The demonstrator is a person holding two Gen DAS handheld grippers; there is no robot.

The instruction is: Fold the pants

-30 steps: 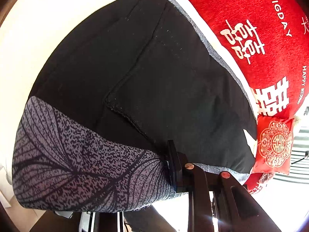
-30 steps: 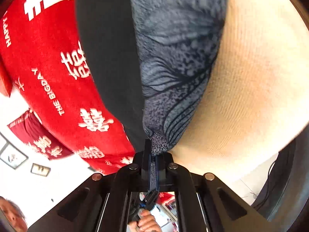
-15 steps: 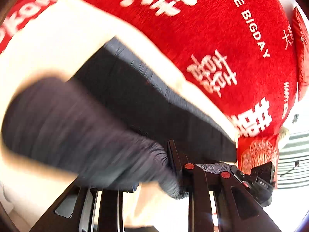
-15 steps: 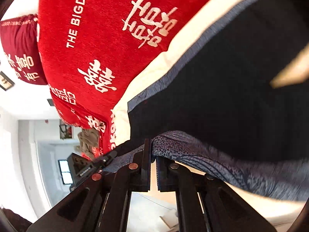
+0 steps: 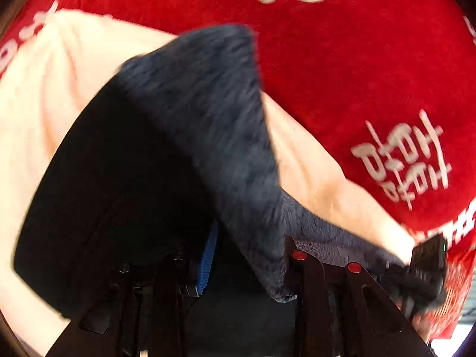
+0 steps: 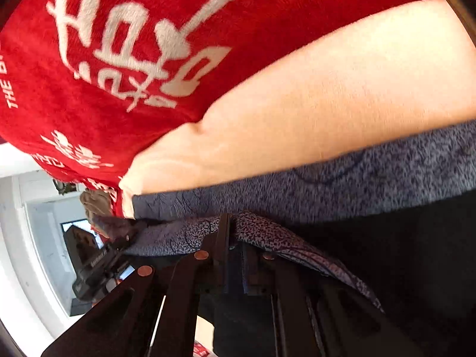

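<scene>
The pants [image 5: 125, 184], black with a speckled grey-blue patterned hem, lie on a cream cover [image 5: 44, 95] that sits on a red blanket [image 5: 357, 74] printed with white characters; in the left wrist view motion blur smears the cloth, so seams and folds are hard to read. There the patterned part rises in a peak toward the blanket and drapes down across the left gripper [image 5: 244, 261], whose jaws have just been opening; cloth lies between the fingers, but blur and shadow hide whether the pads press on it. The other gripper appears at that view's right edge, partly cut off. In the right wrist view the right gripper [image 6: 235, 238] has its fingers closed tight on the patterned hem [image 6: 261, 229], which crosses over the tips and hides them. The black part fills that view's lower right, dark and featureless. The cream cover's near corner [image 6: 131, 184] shows just left of the hem.
</scene>
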